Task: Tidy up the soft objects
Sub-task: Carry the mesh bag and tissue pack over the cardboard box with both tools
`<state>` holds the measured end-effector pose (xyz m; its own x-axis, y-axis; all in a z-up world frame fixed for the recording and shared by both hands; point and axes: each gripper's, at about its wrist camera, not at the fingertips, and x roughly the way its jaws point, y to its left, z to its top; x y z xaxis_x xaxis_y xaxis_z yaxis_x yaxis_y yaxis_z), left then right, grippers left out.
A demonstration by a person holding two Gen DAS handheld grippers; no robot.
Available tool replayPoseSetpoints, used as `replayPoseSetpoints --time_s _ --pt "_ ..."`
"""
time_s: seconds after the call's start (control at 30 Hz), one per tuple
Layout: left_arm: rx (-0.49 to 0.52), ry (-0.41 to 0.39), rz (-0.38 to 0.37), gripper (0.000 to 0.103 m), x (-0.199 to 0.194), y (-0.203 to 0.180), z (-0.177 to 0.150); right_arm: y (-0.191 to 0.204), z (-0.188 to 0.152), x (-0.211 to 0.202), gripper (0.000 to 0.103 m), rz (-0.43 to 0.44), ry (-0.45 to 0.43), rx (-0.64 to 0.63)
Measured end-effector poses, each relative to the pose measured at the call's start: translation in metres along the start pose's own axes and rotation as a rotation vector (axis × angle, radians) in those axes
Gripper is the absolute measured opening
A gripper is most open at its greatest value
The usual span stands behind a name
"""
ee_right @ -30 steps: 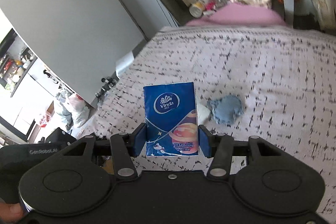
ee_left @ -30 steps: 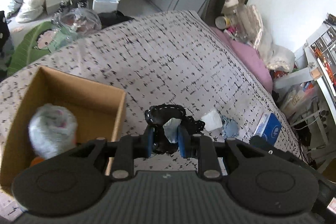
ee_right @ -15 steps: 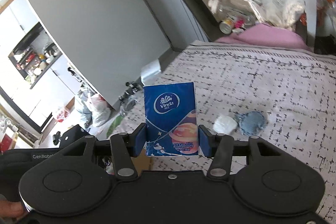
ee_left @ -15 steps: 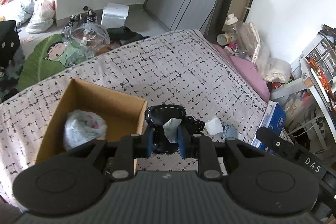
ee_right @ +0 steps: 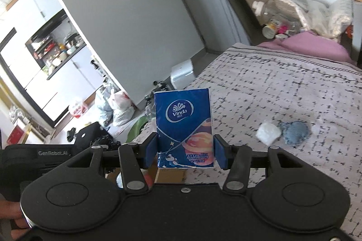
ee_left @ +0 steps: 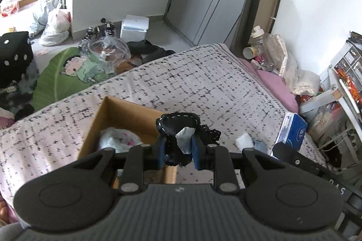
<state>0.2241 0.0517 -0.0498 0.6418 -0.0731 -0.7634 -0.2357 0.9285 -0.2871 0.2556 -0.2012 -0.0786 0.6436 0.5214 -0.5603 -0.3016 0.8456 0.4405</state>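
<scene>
The bed point(ee_left: 203, 82) with its black-speckled cover filled the middle of both views. My left claw point(ee_left: 178, 150) pinched a black cloth point(ee_left: 176, 125) tight, low in the frame, over the cardboard box point(ee_left: 126, 112). My right claw point(ee_right: 185, 150) squeezed a blue Vinda tissue pack point(ee_right: 183, 125) upright, center frame.

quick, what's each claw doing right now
Left claw: closed on a black fabric piece.
Right claw: closed on a blue Vinda tissue pack.
</scene>
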Motion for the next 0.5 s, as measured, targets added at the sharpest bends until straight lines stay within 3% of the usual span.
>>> replayPoseSetpoints --time_s 0.5 --pt "-0.049 0.018 0.058 0.023 -0.003 0.053 -0.005 0.04 -0.017 0.026 0.051 0.078 0.064 -0.056"
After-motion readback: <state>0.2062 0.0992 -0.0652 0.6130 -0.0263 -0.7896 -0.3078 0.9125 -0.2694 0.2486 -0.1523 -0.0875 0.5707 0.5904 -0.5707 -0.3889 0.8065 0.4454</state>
